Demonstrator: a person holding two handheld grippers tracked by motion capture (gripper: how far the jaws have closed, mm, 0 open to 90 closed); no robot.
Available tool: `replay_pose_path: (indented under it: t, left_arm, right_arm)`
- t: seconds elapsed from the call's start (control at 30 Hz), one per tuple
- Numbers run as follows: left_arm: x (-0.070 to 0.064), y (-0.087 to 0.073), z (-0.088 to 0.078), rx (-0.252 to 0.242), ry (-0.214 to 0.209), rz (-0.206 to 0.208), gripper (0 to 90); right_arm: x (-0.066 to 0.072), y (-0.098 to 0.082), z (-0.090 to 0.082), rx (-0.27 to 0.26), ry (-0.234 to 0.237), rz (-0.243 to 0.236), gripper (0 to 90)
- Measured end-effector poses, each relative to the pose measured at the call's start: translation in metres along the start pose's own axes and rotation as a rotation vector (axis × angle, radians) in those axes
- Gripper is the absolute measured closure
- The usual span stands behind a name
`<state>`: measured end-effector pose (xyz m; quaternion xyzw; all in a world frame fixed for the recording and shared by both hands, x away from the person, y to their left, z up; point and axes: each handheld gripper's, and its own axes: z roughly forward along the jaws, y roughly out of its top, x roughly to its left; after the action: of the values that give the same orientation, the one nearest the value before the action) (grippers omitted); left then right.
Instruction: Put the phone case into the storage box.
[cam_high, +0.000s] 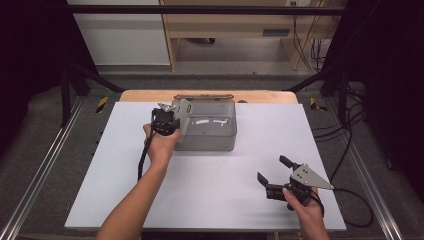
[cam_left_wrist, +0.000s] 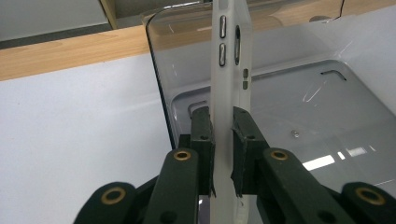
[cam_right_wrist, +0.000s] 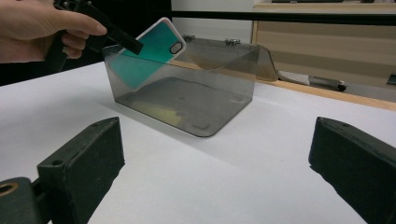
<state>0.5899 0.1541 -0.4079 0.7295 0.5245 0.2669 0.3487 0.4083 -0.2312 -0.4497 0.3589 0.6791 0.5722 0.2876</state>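
A phone case (cam_high: 184, 112) with a white rim and a teal back hangs tilted over the left wall of a smoky clear plastic box (cam_high: 210, 142). My left gripper (cam_high: 171, 116) is shut on the case's lower end. In the left gripper view the pads squeeze the case (cam_left_wrist: 229, 70) edge-on, with the box's bare floor (cam_left_wrist: 299, 107) beyond it. In the right gripper view the case (cam_right_wrist: 154, 51) dips partly inside the box (cam_right_wrist: 196, 107), held by the left gripper (cam_right_wrist: 133, 45). My right gripper (cam_high: 272, 169) rests open and holds nothing at the front right, its jaws (cam_right_wrist: 215, 158) wide apart and facing the box.
The box's hinged lid (cam_high: 202, 96) lies open behind it, by the wooden table edge (cam_high: 140, 95). A white sheet (cam_high: 210, 200) covers the table. Cables (cam_high: 350, 150) trail off the right side, and metal rails (cam_high: 40, 170) flank the table.
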Motion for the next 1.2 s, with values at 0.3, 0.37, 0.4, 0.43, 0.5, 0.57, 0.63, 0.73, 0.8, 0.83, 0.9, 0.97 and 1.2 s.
replay_pose_path:
  t: [0.3,0.37,0.4,0.43,0.5,0.57,0.63,0.73,0.8,0.83,0.9,0.97,1.2]
  left_arm:
    - [0.0,0.0,0.001,0.007,-0.001,-0.003,80.9]
    - [0.0,0.0,0.001,0.01,-0.003,-0.003,80.8]
    - [0.0,0.0,0.001,0.013,-0.004,-0.003,80.8]
    - [0.0,0.0,0.001,0.015,-0.006,-0.004,80.8]
    - [-0.001,0.0,0.002,0.016,-0.008,-0.004,80.7]
    - [-0.001,-0.001,0.002,0.02,-0.011,-0.006,80.8]
    - [-0.001,-0.001,0.003,0.022,-0.013,-0.005,80.8]
    - [0.0,0.0,0.004,0.028,-0.018,-0.011,80.9]
    - [0.0,0.002,0.004,0.03,-0.017,-0.013,80.9]
    - [0.001,0.003,0.004,0.03,-0.018,-0.013,81.0]
    - [0.001,0.005,0.004,0.033,-0.021,-0.014,81.0]
    - [0.0,0.007,0.005,0.038,-0.019,-0.012,81.0]
    - [0.0,0.011,0.008,0.069,-0.02,-0.006,81.0]
  right_arm:
    - [0.0,0.0,0.0,0.003,0.0,0.001,3.6]
    - [0.0,0.0,0.0,0.002,0.0,0.0,3.6]
    - [0.0,0.0,0.0,0.002,0.0,0.002,3.6]
    - [0.0,0.0,0.0,0.002,0.0,0.002,3.6]
    - [0.0,0.0,0.0,0.002,0.0,0.001,3.6]
    - [0.0,0.0,0.0,0.003,0.0,0.001,3.6]
    - [0.0,0.0,0.0,0.003,0.001,0.002,3.6]
    - [0.0,0.0,0.0,0.003,0.0,0.002,3.6]
    - [0.0,0.0,0.001,0.003,0.0,0.003,3.6]
    - [0.0,-0.001,0.001,0.004,0.0,0.003,3.6]
    - [0.0,-0.001,0.001,0.005,0.0,0.001,3.6]
    - [0.0,-0.001,0.001,0.006,0.002,0.002,3.6]
    - [0.0,-0.001,0.001,0.007,0.003,0.004,3.6]
